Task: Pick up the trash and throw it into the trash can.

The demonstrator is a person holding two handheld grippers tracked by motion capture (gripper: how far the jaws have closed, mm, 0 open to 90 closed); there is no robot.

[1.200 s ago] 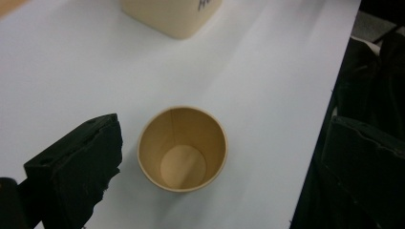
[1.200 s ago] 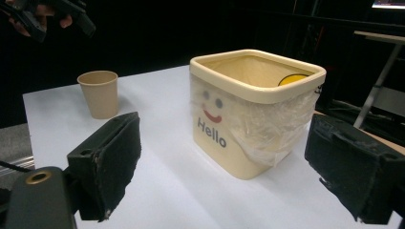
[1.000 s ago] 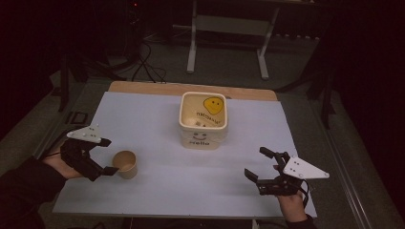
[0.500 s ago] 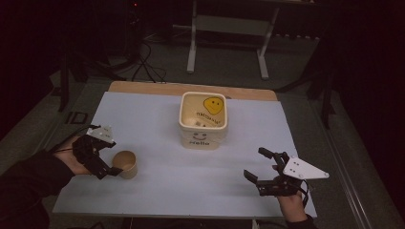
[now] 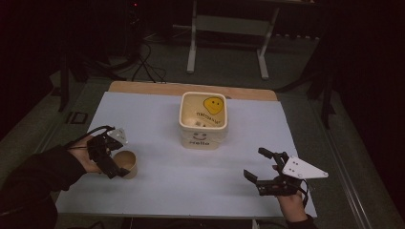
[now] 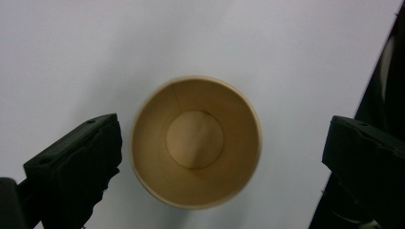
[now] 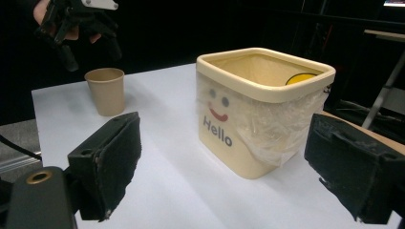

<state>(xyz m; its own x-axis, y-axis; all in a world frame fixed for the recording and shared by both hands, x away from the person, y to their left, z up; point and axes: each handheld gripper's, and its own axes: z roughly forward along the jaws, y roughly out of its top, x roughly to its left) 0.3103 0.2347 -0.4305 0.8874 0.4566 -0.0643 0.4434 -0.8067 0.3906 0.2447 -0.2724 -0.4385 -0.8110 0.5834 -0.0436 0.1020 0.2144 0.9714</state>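
left gripper (image 6: 219,157) above upright paper cup (image 6: 196,141) — jaws spread, not touching

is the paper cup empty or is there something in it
Empty and upright: the left gripper view looks straight down into the paper cup and shows its bare bottom; the right gripper view shows it standing on the table.

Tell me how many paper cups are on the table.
1. The brown paper cup stands upright near the table's left edge, below the left hand-held gripper. The Hello bin's floor is partly hidden.
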